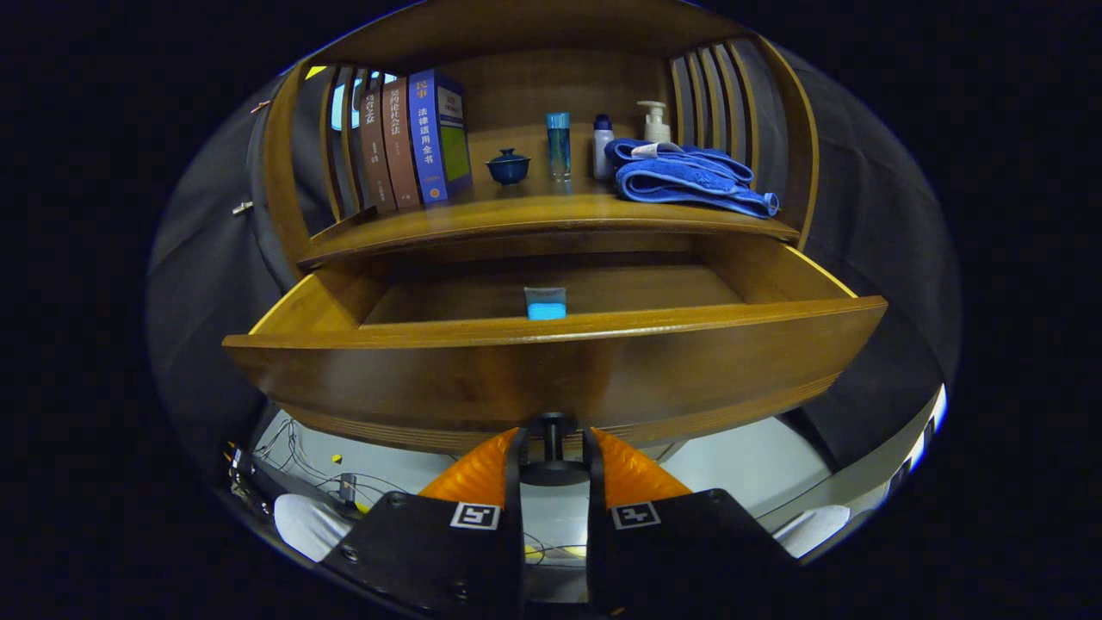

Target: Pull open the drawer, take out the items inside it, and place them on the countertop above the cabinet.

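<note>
Claw [554, 443] clamped on knob [553, 430] (drawer [551, 370] open), blue item [546, 304] beyond

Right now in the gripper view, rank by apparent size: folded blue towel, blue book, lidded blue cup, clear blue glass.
1. Folded blue towel
2. Blue book
3. Clear blue glass and lidded blue cup: too alike to rank.

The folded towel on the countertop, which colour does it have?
Blue, seen clearly in the gripper view: the towel lies beside the pump bottle.

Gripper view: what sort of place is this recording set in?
Likely a mock home study in a booth: wooden cabinet with open drawer, books, folded towel. The gripper has its jaws around the drawer knob.
</note>
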Demonstrator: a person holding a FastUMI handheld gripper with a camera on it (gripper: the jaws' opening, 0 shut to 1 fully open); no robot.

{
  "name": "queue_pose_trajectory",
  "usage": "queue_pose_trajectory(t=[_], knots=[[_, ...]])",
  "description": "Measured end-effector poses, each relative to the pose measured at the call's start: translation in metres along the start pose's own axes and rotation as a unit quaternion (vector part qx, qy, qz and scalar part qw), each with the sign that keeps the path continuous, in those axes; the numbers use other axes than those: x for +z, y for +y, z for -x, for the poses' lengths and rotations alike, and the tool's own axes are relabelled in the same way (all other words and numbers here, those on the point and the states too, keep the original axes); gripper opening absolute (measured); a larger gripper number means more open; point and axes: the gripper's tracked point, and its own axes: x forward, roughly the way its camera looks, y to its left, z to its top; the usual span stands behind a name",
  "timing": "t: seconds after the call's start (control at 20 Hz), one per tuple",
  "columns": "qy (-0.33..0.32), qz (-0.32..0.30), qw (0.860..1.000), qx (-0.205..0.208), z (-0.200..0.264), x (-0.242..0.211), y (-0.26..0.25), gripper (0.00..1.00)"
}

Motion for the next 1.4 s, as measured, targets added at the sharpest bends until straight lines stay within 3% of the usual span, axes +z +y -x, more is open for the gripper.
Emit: queue_pose_trajectory(t=[0.45, 0.8, 0.95, 1.1, 1.25, 1.4], knots=[[0.013, -0.008, 1.0, 0.003, 0.034, -0.027, -0.004, 0.32], [0.022, -0.013, 1.0, 0.002, 0.034, -0.039, -0.007, 0.32], [0.008, -0.031, 0.999, 0.019, 0.042, -0.038, -0.002, 0.51], [0.012, -0.044, 0.999, 0.013, 0.051, -0.046, -0.008, 0.98], [0.009, -0.04, 0.999, 0.002, 0.074, -0.04, -0.012, 1.0], [-0.016, -0.037, 0.999, 0.009, 0.099, -0.002, -0.008, 1.0]])
